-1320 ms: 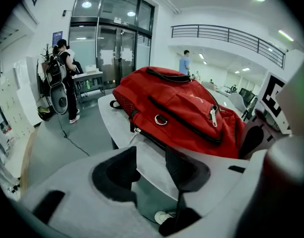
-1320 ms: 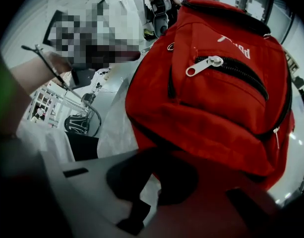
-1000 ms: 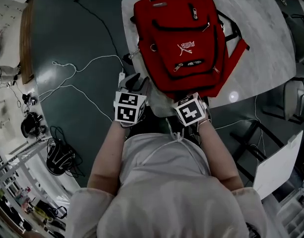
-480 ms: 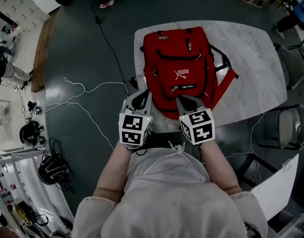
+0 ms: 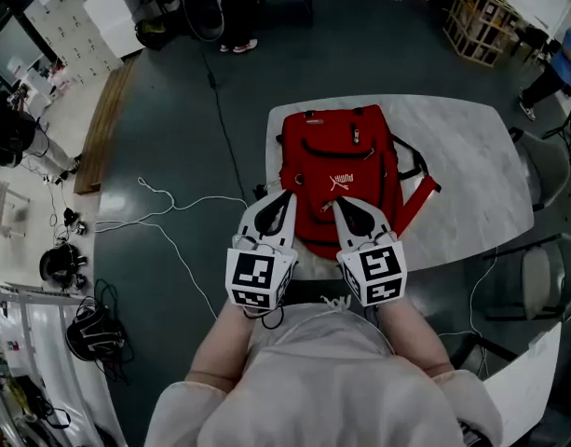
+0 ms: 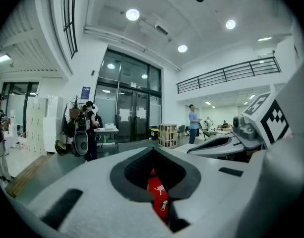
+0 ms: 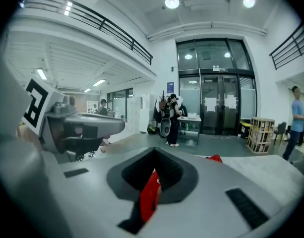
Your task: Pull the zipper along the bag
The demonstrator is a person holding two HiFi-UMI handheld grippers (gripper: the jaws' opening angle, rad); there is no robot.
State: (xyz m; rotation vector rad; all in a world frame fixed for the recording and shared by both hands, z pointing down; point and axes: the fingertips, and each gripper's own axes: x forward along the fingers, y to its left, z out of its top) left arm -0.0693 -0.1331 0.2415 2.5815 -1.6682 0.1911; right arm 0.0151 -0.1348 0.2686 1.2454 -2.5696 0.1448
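Tabletop of pale, marble-patterned stone (image 5: 471, 156) fills the centre right of the head view, and the red fabric backpack (image 5: 341, 170) lies flat on its left part, front pockets up. Below it in the frame, the white left gripper (image 5: 285, 196) and white right gripper (image 5: 341, 205) point at the bag's lower edge, side by side. Each has its jaws closed together on nothing; the bag and a small silver zipper pull (image 6: 163, 206) show only through the gap beyond them.
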